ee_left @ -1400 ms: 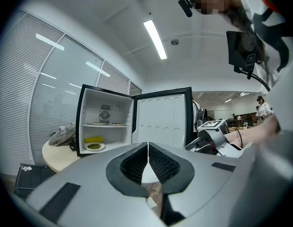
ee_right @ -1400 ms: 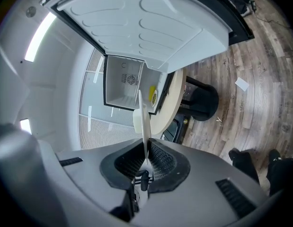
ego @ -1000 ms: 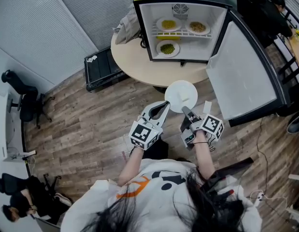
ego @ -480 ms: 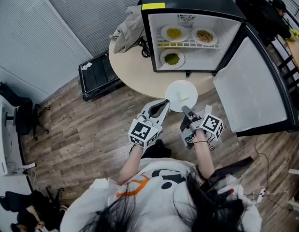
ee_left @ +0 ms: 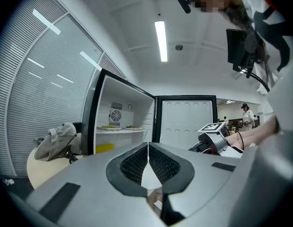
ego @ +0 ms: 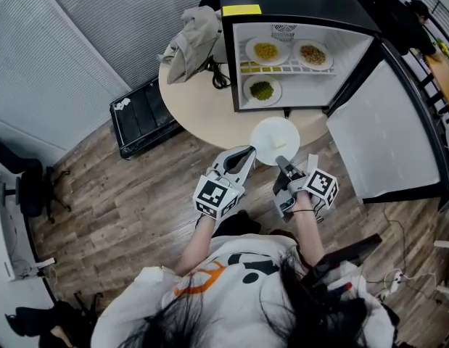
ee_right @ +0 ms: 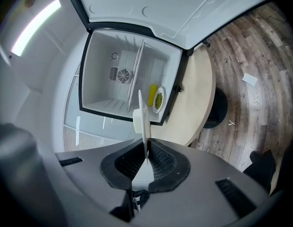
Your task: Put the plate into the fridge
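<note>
A small black fridge (ego: 304, 6) stands open on a round beige table (ego: 199, 100). Its white inside holds two plates of food on the wire shelf (ego: 266, 51) and one below (ego: 262, 90). My right gripper (ego: 282, 163) is shut on the near rim of an empty white plate (ego: 275, 138), held over the table's front edge. In the right gripper view the plate (ee_right: 145, 119) shows edge-on, pointing at the fridge (ee_right: 132, 74). My left gripper (ego: 247, 153) hovers just left of the plate, shut with nothing between its jaws (ee_left: 148, 145).
The fridge door (ego: 387, 133) swings wide open to the right. A crumpled beige garment (ego: 189, 38) and a cable lie on the table left of the fridge. A black case (ego: 141, 114) sits on the wood floor at the left.
The person has stepped closer, so table and fridge sit nearer and the plate now reaches over the table's front edge. Both grippers keep their hold and their spacing.
</note>
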### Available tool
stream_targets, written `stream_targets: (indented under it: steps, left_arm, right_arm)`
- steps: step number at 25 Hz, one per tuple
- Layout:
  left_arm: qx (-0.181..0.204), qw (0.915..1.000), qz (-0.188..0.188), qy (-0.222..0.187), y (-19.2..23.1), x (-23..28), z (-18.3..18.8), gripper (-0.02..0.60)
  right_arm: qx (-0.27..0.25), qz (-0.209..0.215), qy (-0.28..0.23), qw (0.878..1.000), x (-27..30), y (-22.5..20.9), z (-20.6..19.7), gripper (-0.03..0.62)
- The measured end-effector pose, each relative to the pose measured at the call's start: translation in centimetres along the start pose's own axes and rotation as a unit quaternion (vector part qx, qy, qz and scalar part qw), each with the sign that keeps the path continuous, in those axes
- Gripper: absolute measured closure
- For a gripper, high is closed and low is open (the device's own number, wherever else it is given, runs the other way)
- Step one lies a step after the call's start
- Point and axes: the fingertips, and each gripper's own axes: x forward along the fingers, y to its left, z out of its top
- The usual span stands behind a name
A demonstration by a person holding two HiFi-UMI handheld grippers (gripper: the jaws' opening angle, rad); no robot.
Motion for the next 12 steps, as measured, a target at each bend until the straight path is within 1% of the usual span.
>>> stream_targets:
  steps: [4,10,12]
  left_arm:
    - [-0.016,0.9999,-0.005,-0.001,1.1,0.1,-0.6,0.569]
    - [-0.03,0.9995,-0.009,-0.003,1.6,0.4,-0.9,0.569]
    - [-0.035,0.9994,-0.007,0.001,1.9,0.7,-1.4,0.569]
  right_arm:
    - [0.011,0.0,-0.008,1.0,0.9,-0.3,-0.1,0.566]
    - [0.011,-0.021,-0.006,1.0,0.8,-0.7,-0.3,0.566]
    - [0.014,-0.02,-0.005,1.0,1.2,-0.8,-0.1,0.566]
